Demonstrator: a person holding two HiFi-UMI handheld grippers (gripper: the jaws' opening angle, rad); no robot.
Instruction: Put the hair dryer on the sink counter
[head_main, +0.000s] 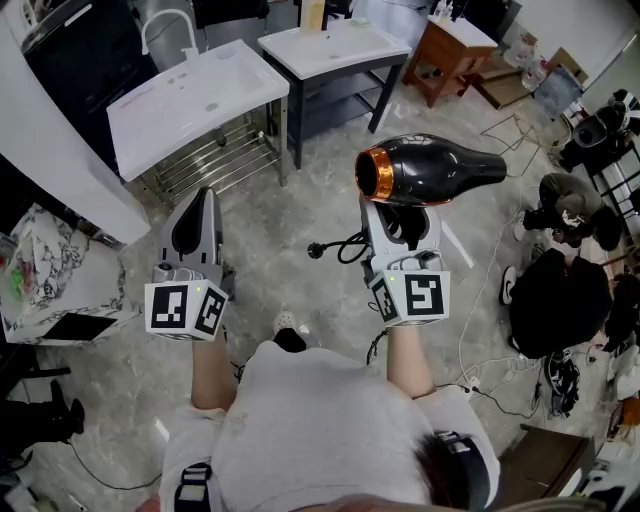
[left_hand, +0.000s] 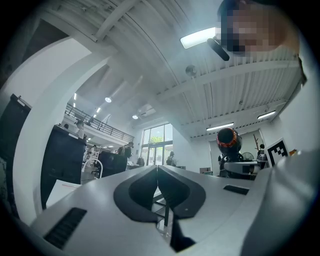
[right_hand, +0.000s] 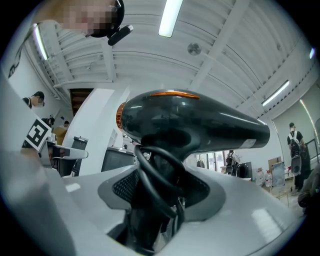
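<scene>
Right tool (head_main: 400, 215) clamped on dryer (head_main: 432, 170) handle, cord (head_main: 348, 247) dangling — left tool (head_main: 203, 203) closed, empty; white worktop (head_main: 185, 100) well apart, ahead.

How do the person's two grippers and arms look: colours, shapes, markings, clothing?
The left hand-held gripper and the right hand-held gripper look alike: light grey bodies, two tapering jaws with black inner pads, and a white cube with black square markers at the rear. The person wears a white short-sleeved T-shirt.
</scene>
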